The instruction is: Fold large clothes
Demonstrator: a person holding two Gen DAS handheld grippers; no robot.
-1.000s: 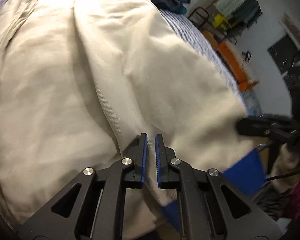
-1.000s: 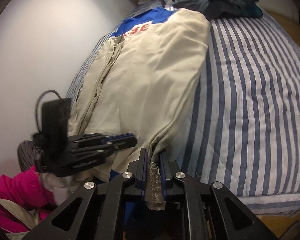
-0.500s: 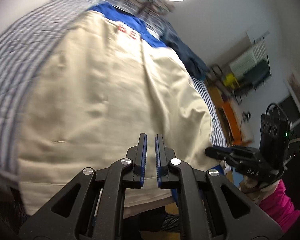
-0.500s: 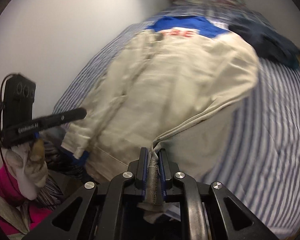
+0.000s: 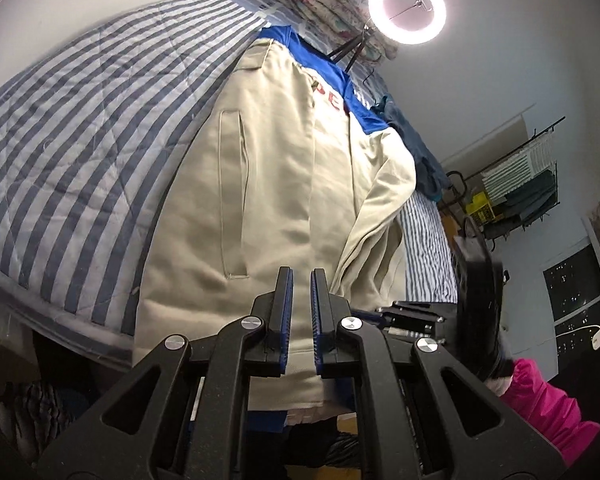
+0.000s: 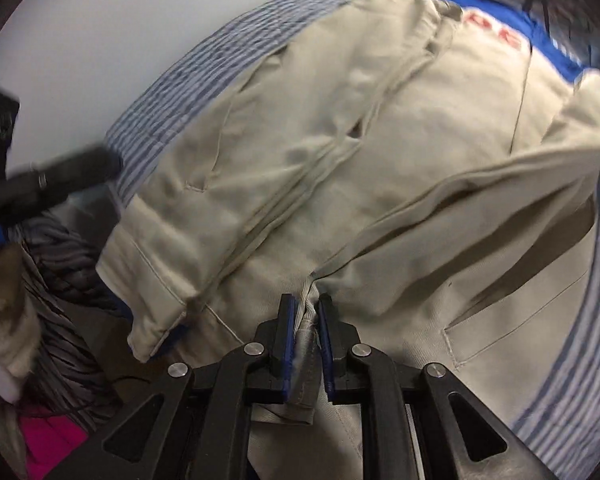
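A large beige jacket (image 5: 284, 184) with a blue yoke and red letters lies spread on a blue-and-white striped bed (image 5: 80, 152). It also fills the right wrist view (image 6: 380, 152). My left gripper (image 5: 301, 276) hovers over the jacket's hem with its jaws nearly closed and nothing between them. My right gripper (image 6: 305, 304) is shut on the sleeve cuff (image 6: 306, 364) and holds the sleeve stretched across the jacket's front. The right gripper also shows in the left wrist view (image 5: 416, 314), and the left one, blurred, in the right wrist view (image 6: 56, 184).
A ring light (image 5: 407, 9) and a rolled floral blanket (image 5: 332, 8) are at the bed's head. Dark blue clothes (image 5: 424, 148) lie beside the jacket. A wire rack (image 5: 516, 184) stands by the wall. A pink garment (image 5: 544, 408) is at the bed's foot.
My left gripper has pulled back from the jacket toward the bed's foot, empty. My right gripper has carried the cuff leftward over the jacket's body.
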